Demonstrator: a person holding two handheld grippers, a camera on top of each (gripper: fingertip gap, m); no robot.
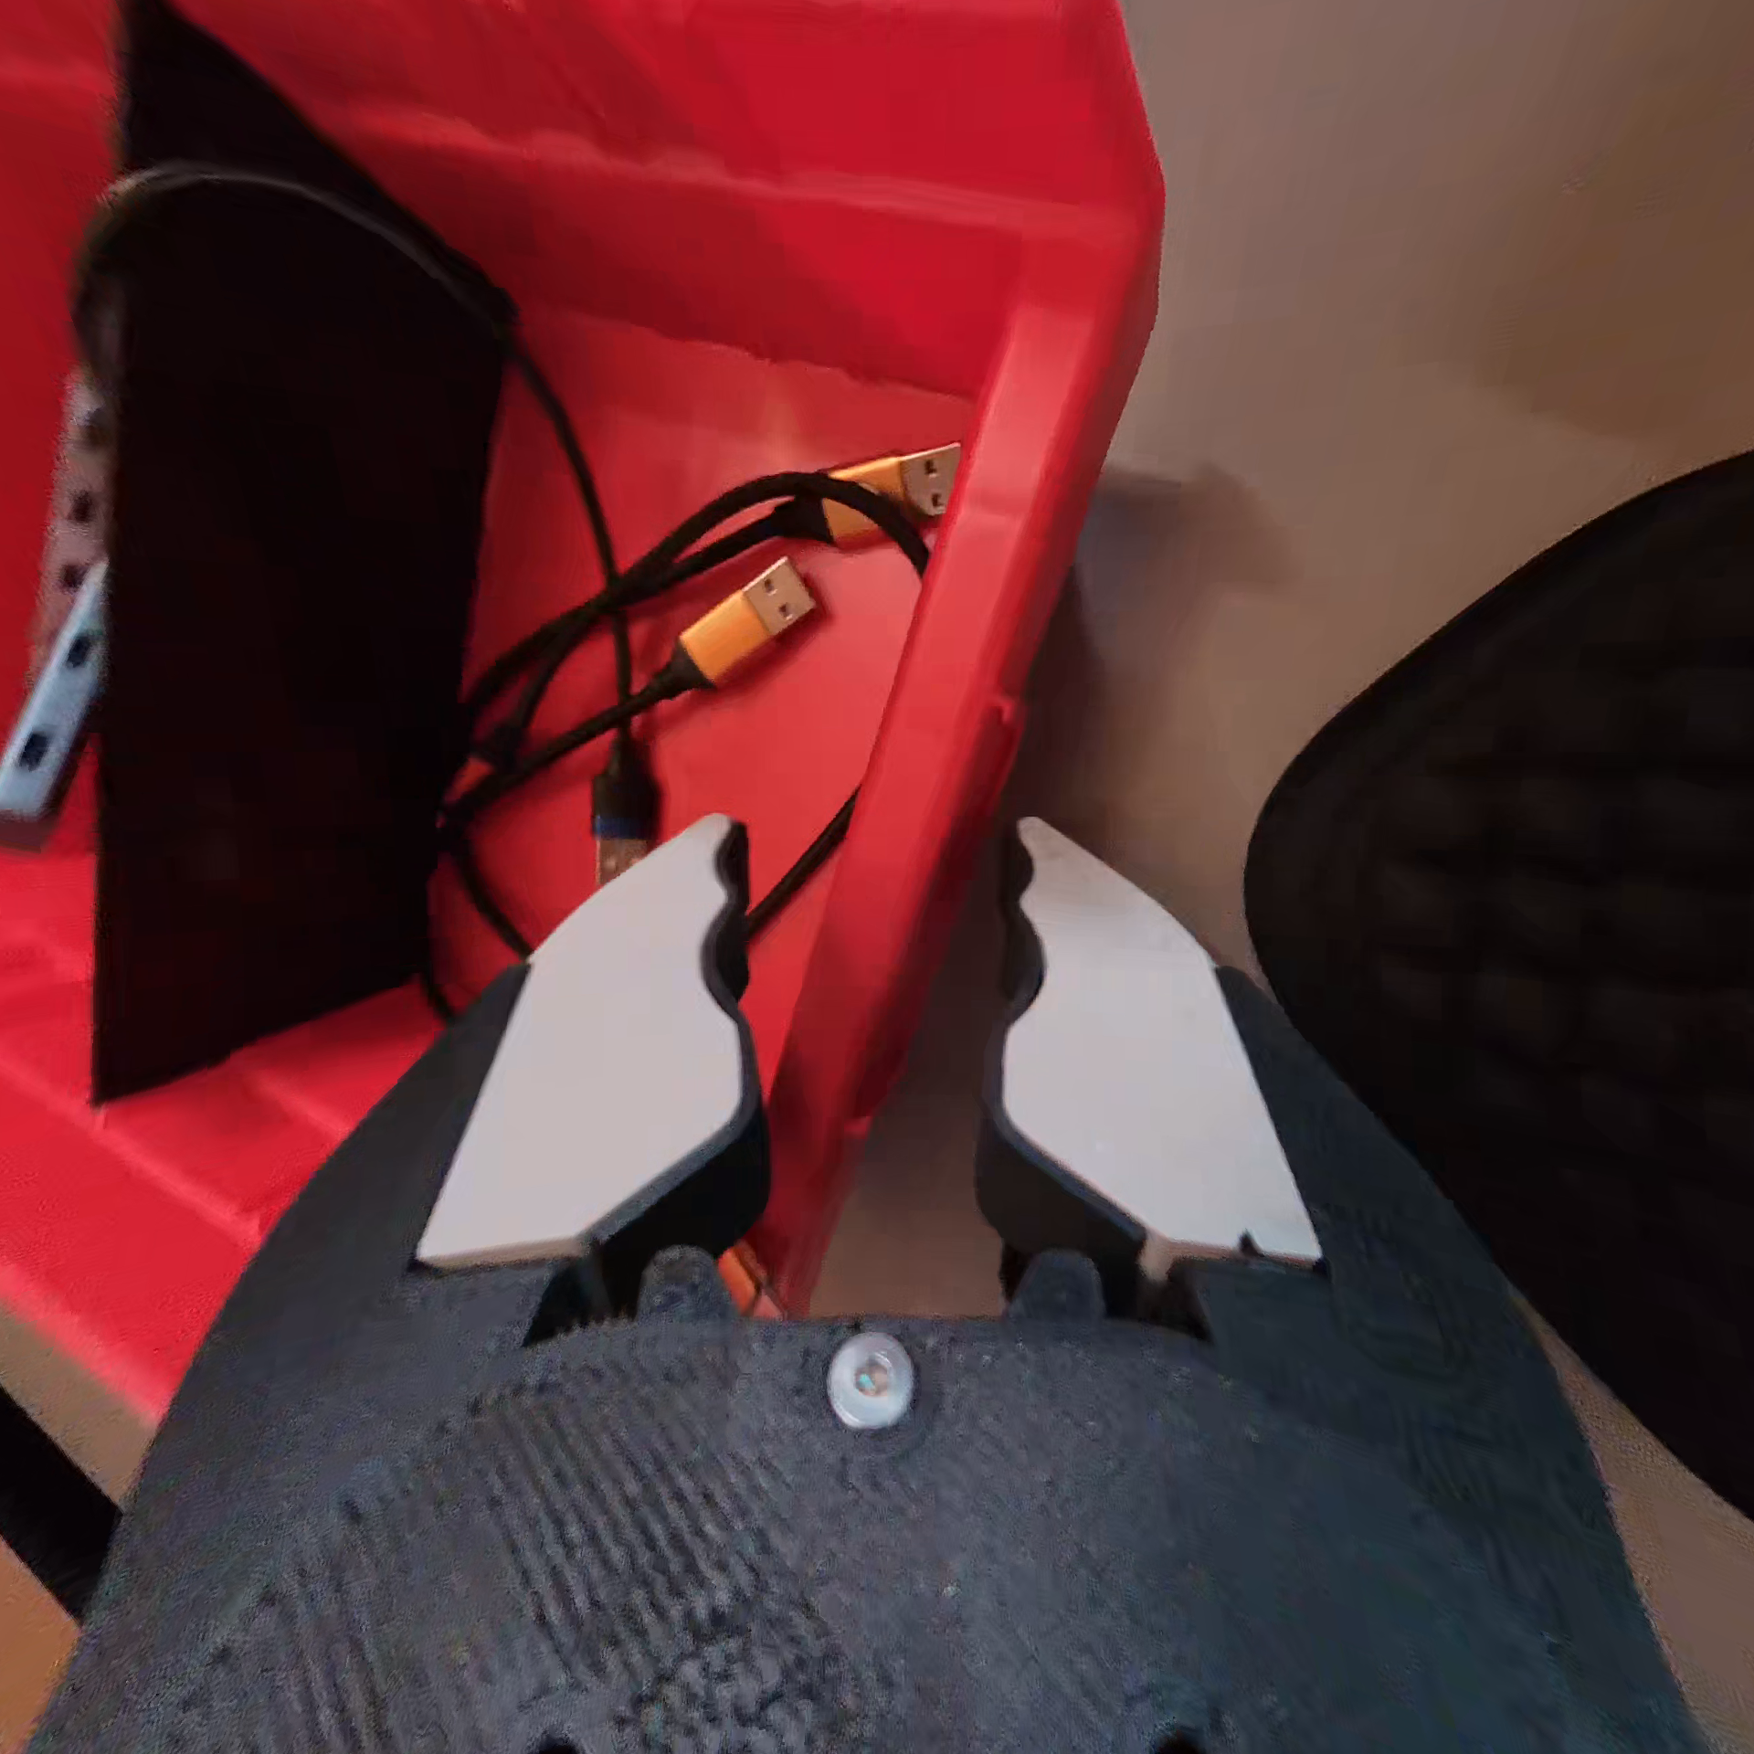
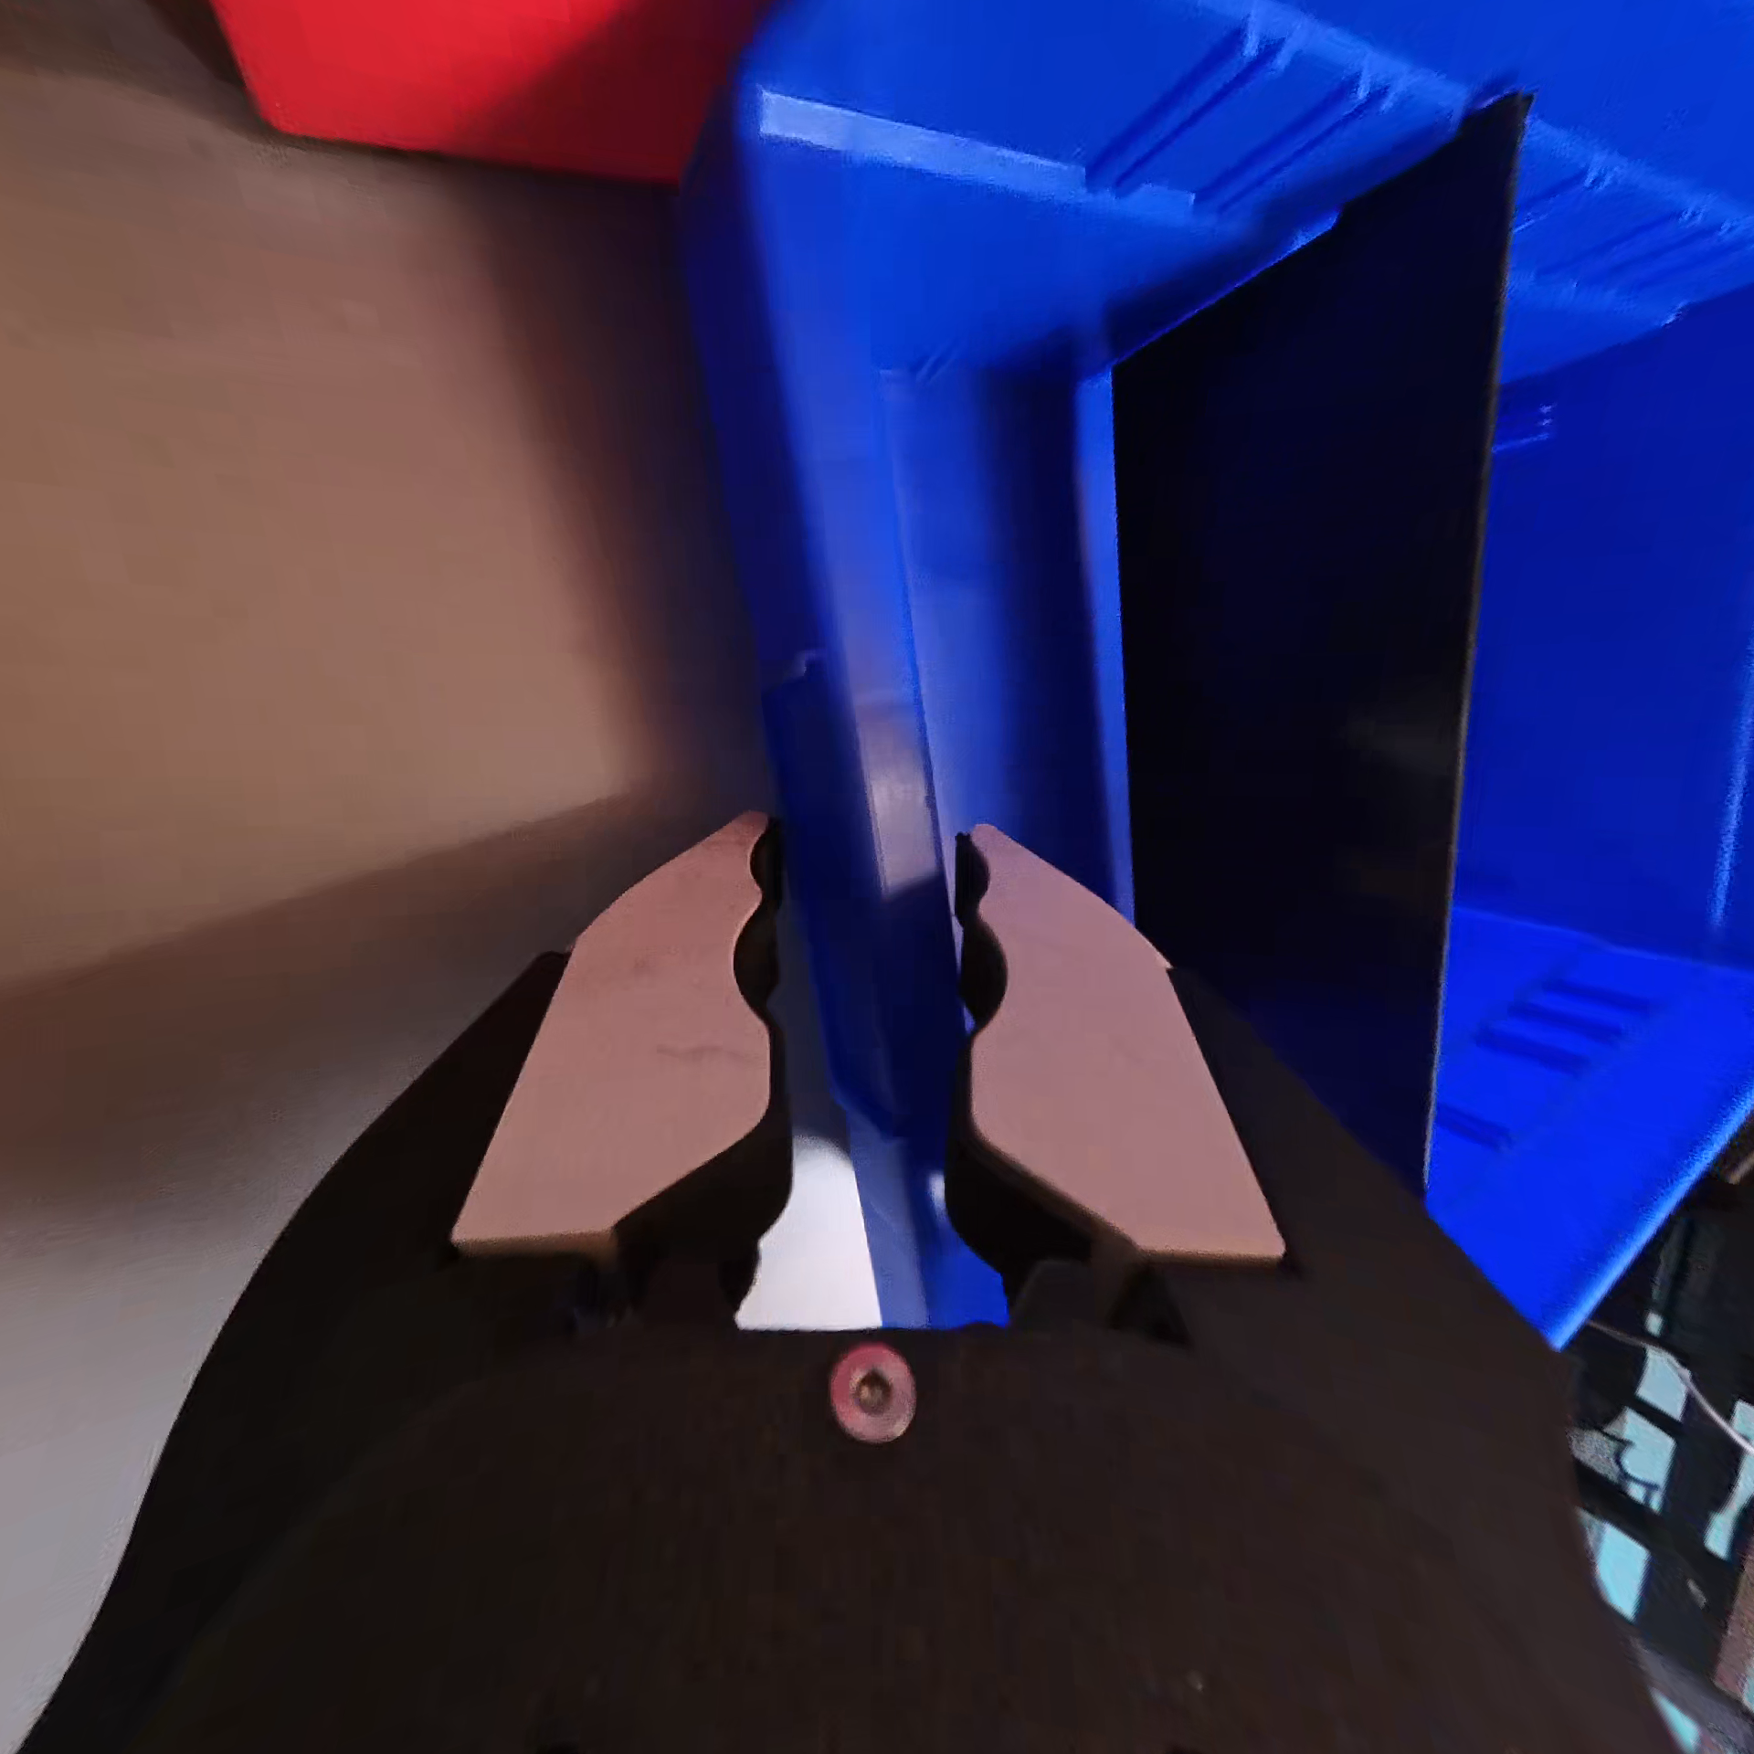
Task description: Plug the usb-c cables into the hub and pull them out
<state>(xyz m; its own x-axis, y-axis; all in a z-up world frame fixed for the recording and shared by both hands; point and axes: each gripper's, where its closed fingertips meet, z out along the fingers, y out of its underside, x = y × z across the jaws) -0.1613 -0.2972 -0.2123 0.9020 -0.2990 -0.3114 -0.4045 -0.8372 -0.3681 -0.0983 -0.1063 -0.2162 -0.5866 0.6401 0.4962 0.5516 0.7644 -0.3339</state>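
Note:
In the left wrist view a red bin (image 1: 1035,569) holds black braided cables (image 1: 569,655) with two orange-sleeved plugs (image 1: 750,626) (image 1: 892,489) and a dark blue-banded plug (image 1: 622,816). A grey hub (image 1: 57,702) with a row of ports shows at the left edge, partly hidden by a black divider (image 1: 285,617). My left gripper (image 1: 878,840) is open and empty, its fingers straddling the bin's right wall. In the right wrist view my right gripper (image 2: 868,835) is open and empty, its fingers either side of a blue bin's wall (image 2: 854,664).
A black mesh chair back (image 1: 1538,949) stands right of the red bin. The blue bin holds a black divider (image 2: 1310,664). The red bin's corner (image 2: 475,76) shows at the top left of the right wrist view. A beige tabletop (image 2: 332,522) lies left of the blue bin. My hands' fingertips stand some 20 centimeters from each other. To reach the grey hub (image 1: 57,702) in a straight line is about 12 centimeters for my left fingers, about 25 centimeters for my right.

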